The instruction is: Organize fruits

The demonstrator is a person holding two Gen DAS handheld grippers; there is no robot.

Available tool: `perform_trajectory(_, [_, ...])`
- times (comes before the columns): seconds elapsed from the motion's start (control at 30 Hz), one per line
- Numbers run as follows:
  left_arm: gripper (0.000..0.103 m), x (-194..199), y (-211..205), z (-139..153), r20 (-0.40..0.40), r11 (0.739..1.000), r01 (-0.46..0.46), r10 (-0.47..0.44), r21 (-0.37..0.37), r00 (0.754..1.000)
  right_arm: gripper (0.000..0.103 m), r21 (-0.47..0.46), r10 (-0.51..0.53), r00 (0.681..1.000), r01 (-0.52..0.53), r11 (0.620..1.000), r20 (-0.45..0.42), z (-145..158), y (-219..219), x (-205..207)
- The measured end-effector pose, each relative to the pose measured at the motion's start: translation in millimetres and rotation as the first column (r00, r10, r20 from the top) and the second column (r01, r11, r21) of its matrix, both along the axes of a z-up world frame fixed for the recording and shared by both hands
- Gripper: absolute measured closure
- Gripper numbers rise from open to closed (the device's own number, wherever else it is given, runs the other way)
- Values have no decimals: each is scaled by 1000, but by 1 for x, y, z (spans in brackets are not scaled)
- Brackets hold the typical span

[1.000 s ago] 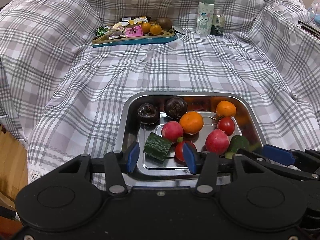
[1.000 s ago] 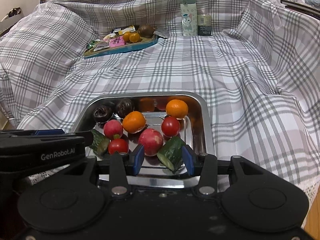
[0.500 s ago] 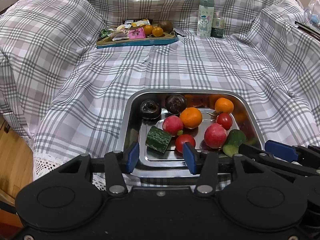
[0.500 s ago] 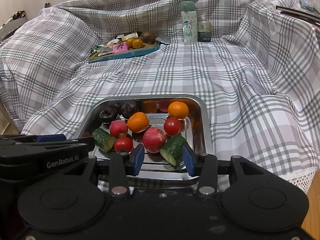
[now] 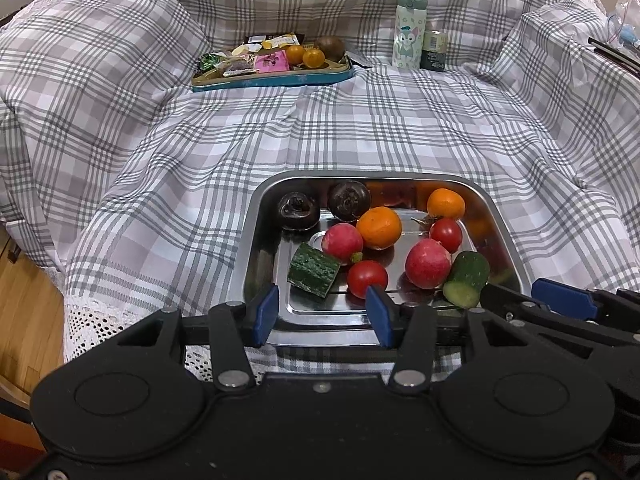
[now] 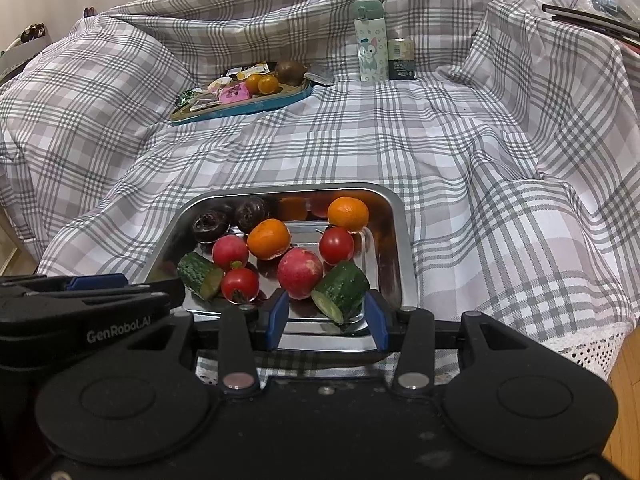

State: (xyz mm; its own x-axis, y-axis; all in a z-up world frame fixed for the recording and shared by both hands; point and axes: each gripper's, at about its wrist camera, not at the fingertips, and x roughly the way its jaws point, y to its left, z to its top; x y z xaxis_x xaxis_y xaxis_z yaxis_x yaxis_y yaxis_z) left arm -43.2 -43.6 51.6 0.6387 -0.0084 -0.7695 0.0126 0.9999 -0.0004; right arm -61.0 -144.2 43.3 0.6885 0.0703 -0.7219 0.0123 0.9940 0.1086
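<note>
In the left wrist view, bare wood floor [image 5: 24, 320] shows at the lower left edge, beside the lace hem of the plaid cloth [image 5: 160, 160]. At upper centre-left a blue tray [image 5: 272, 79] holds snack packets and small oranges. Right of it stands a pale green bottle [image 5: 408, 28] with a dark jar [image 5: 434, 50] touching its right side.

The steel tray [image 5: 260, 248] lies at centre, slightly right. From its left: two dark fruits [image 5: 298, 210] at the back, a cucumber piece [image 5: 314, 270] in front, a red radish [image 5: 342, 242], a tomato [image 5: 367, 278], an orange [image 5: 379, 227], a bigger radish [image 5: 428, 263], a second tomato [image 5: 446, 234] and a second orange [image 5: 445, 203] at the back right, and another cucumber piece [image 5: 467, 278] at the front right.

The left gripper [image 5: 322, 314] fills the bottom of the frame, its blue-tipped jaws apart and holding nothing, just before the tray's near rim. The right gripper [image 5: 560, 302] pokes in at the lower right.

In the right wrist view, the left gripper [image 6: 100, 288] lies at the lower left. The right gripper [image 6: 326, 314] sits at bottom centre, jaws apart and empty, with the right-hand cucumber piece [image 6: 342, 290] framed between the tips, beyond them on the tray [image 6: 400, 248].
</note>
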Motion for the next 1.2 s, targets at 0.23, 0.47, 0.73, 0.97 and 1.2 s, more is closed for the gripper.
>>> perform_trajectory(0.23, [47,0,1,0,-2,1000,0,0,0,1000,58,-5,-2,1000,2,1000,-2,-1,1,0])
perform_trajectory(0.47, [47,-1,1,-1,-1,1000,3,-3,-3,1000,58,-7,-1,1000,1,1000,-5,-2,0,0])
perform_trajectory(0.73, [47,-1,1,-1,-1,1000,6,-6,-2,1000,58,-7,2,1000,-3,1000,-10,-3,0,1])
perform_trajectory(0.97, [47,-1,-1,-1,-1,1000,18,-18,8,1000,58,-6,2,1000,-2,1000,-21,-6,2,4])
perform_trajectory(1.2, [47,6,0,-2,-20,1000,29,-29,9,999,58,0,2,998,-2,1000,-56,-11,1,13])
